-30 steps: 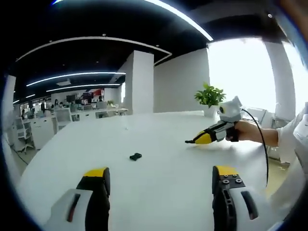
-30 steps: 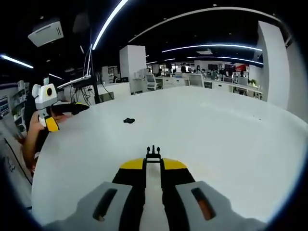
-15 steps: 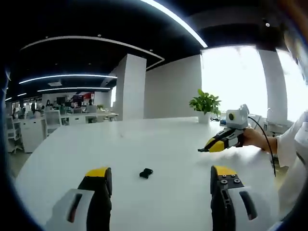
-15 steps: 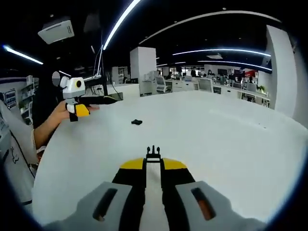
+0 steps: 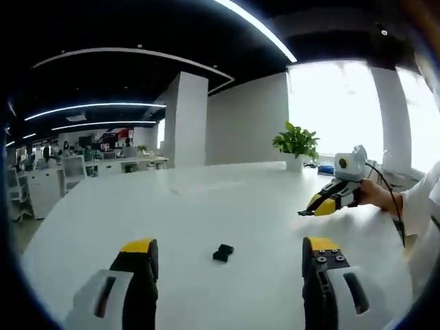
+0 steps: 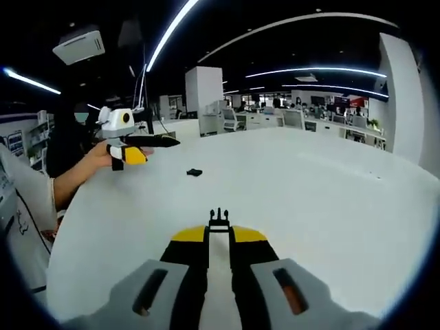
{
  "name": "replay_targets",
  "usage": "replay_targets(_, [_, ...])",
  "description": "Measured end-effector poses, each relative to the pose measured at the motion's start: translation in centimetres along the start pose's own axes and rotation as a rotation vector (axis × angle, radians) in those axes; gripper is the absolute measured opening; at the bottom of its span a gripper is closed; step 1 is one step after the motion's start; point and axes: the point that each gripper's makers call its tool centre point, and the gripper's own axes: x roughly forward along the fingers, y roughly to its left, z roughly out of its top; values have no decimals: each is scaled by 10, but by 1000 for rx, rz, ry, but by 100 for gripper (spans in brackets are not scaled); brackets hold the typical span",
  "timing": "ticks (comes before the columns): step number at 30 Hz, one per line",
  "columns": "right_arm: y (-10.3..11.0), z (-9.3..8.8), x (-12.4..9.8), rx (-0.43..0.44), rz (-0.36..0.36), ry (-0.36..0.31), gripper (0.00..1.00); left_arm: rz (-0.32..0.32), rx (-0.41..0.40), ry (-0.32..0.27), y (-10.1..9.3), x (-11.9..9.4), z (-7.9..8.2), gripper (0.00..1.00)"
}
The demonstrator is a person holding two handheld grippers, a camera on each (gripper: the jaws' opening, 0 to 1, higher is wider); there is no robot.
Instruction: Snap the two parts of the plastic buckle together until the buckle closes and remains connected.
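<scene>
Right gripper view: right gripper (image 6: 218, 232) narrowed almost to touching, pinching a small black pronged buckle piece (image 6: 218, 220) at the yellow tips, prongs pointing forward above the white table (image 6: 330, 199). Farther off on the table, well apart from the held piece, a second black buckle piece (image 6: 194, 172) lying flat. Beyond it to the left, left gripper (image 6: 165, 141) held level above the table edge in a hand (image 6: 103, 159), a white sleeve (image 6: 27, 199) trailing down toward the bottom left; dark fingers there seen side-on, so how far apart cannot be told from here.

Left gripper view: left gripper (image 5: 223, 254) spread wide, both yellow-tipped jaws rising from the bottom with nothing between them and touching nothing. Lying buckle piece (image 5: 222, 253) on the table (image 5: 206, 206) just ahead, in line with the gap but beyond the tips. At right, right gripper (image 5: 306, 212) side-on, tilted slightly down toward the table, gripped by a hand (image 5: 371, 194) with a white sleeve (image 5: 419, 213) behind it. Potted plant (image 5: 296, 142) at the far table edge, bright window behind, white pillar (image 5: 185, 118) to the left
</scene>
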Motion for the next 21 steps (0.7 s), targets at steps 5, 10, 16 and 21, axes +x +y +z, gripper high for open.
replay_targets(5, [-3, -2, 1, 9, -1, 3, 10, -17, 57, 11, 1, 7, 2, 89])
replay_targets(10, [-3, -2, 1, 14, 5, 5, 10, -27, 94, 27, 4, 13, 0, 92])
replay_targets(16, [-5, -1, 0, 18, 5, -1, 10, -41, 92, 17, 6, 16, 0, 93])
replay_targets(21, [-5, -3, 0, 25, 10, 4, 10, -31, 141, 79, 12, 20, -9, 93])
